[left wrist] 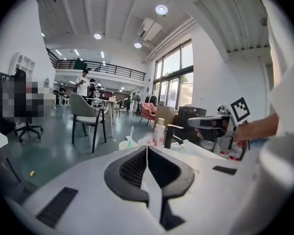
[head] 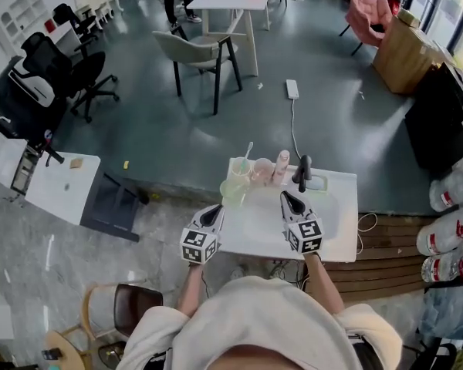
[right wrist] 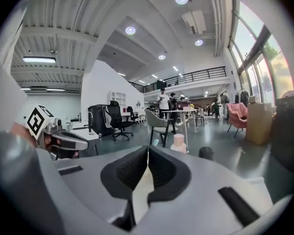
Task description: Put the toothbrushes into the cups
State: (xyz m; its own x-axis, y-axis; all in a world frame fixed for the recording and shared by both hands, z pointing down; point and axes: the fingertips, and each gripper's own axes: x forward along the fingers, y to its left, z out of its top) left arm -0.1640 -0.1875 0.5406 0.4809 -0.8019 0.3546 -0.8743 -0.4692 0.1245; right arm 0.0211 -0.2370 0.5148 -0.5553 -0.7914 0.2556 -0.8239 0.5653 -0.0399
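Both shut tight w/ nothing held: left gripper [head: 216, 210] & right gripper [head: 285, 196], bottom middle of pic. Thin pale toothbrush [head: 247, 153] stands in the pale plastic cup [head: 241, 171], centre. Job looks about done, I think. Keep both grippers off that cup, so no bumps.

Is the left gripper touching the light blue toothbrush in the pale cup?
Apart. The head view shows a clear gap between the left gripper and the light blue plastic toothbrush standing in the pale translucent cup.
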